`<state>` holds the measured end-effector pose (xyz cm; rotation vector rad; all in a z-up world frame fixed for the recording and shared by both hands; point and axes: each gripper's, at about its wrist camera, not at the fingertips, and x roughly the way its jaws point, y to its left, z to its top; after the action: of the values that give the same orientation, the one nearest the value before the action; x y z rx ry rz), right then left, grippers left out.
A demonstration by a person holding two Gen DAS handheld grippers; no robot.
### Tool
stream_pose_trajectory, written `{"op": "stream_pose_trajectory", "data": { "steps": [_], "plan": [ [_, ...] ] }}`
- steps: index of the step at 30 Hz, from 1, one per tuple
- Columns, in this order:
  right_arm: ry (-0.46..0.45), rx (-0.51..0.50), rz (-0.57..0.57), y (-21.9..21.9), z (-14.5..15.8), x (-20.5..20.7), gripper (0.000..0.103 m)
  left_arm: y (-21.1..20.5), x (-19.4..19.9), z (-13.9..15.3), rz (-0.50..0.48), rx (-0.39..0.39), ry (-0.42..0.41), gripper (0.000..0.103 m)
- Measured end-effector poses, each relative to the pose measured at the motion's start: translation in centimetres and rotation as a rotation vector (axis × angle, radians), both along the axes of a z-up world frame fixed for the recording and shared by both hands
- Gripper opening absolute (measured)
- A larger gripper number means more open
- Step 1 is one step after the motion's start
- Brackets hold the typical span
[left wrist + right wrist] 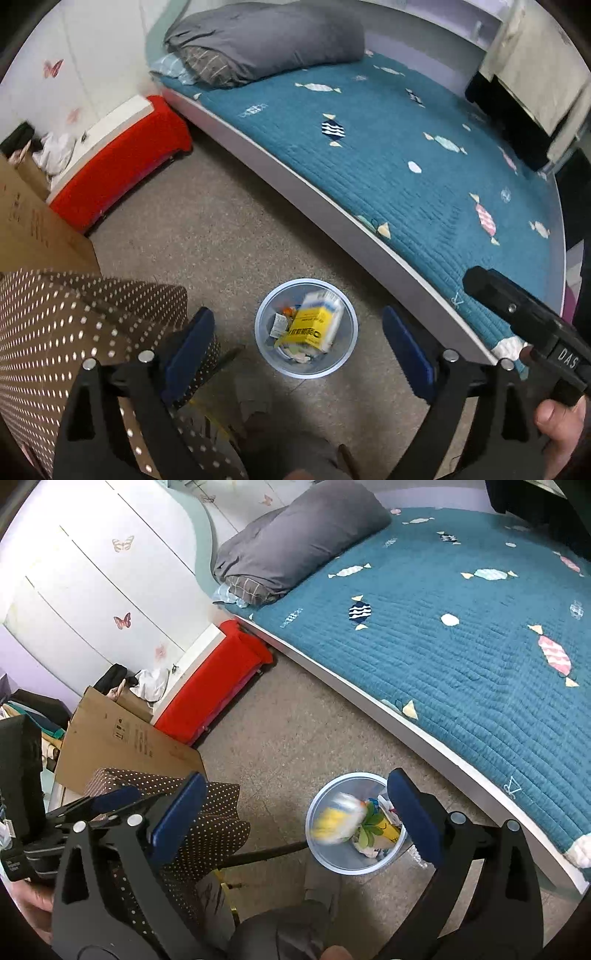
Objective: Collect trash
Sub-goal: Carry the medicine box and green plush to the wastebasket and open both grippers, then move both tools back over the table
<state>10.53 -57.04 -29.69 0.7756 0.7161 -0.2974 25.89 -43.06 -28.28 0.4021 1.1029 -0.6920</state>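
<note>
Teal candy-print bedspread (388, 155), grey pillow (266, 40), red bench (118, 166), yellow packet (312, 325).

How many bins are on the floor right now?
1. The bin stands on the floor beside the bed, trash inside. Others could be hidden behind the cardboard.

White letters "DAS" stand on the black right claw (524, 325); the cardboard box's (122, 738) print is unreadable.
</note>
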Motion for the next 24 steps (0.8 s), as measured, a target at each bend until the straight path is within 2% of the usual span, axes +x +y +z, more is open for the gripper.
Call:
{"op": "stream_pose_trajectory", "data": {
  "steps": [7,12,18,24],
  "plan": [
    [-0.003,-0.046,0.031,2.9,2.0,0.4,0.097,3.7,-1.3,3.4,0.049,-0.08,-0.061,0.091],
    [-0.029,-0.097,0.076,5.9,5.1,0.8,0.097,7.3,-2.8,6.5,0.098,-0.14,-0.123,0.091],
    [-0.06,-0.163,0.162,10.5,8.7,1.4,0.097,13.2,-5.0,10.0,0.16,-0.195,-0.205,0.091],
    [-0.084,-0.22,0.264,16.0,11.5,2.4,0.097,19.4,-6.7,12.0,0.228,-0.24,-0.252,0.092]
  ]
}}
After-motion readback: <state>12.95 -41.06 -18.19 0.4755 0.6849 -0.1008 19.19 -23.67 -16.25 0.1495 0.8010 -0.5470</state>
